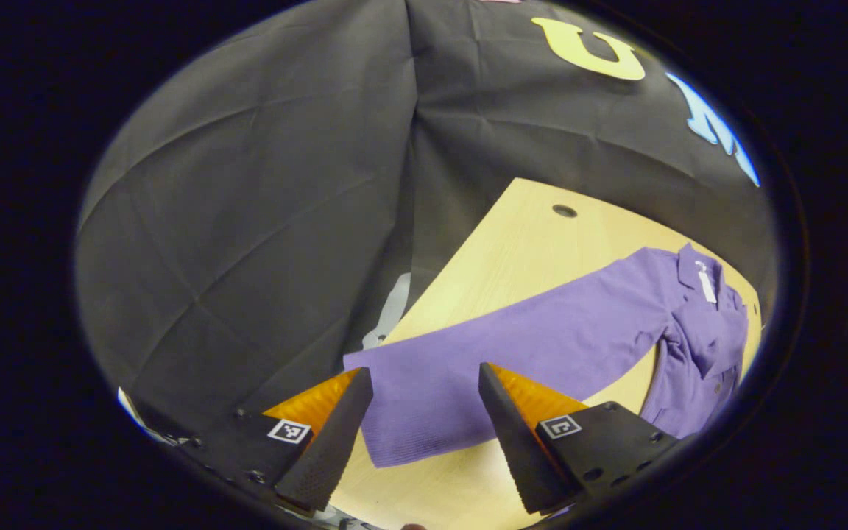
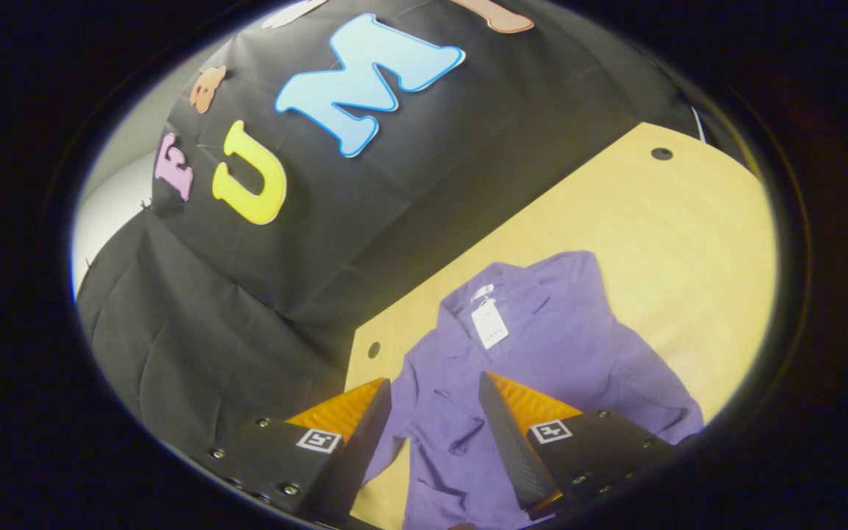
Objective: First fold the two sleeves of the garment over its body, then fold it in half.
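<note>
A purple collared shirt (image 2: pixel 542 346) lies flat on a pale wooden table (image 2: pixel 689 221), one long sleeve (image 1: pixel 512 346) stretched out to the table's edge. The left gripper (image 1: pixel 424 430) hovers above the cuff, fingers apart; the right gripper (image 2: pixel 435 442), likewise spread, hangs above the collar area.

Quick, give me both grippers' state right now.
Left gripper: open, holding nothing, above the purple sleeve.
Right gripper: open, holding nothing, above the shirt body.
</note>
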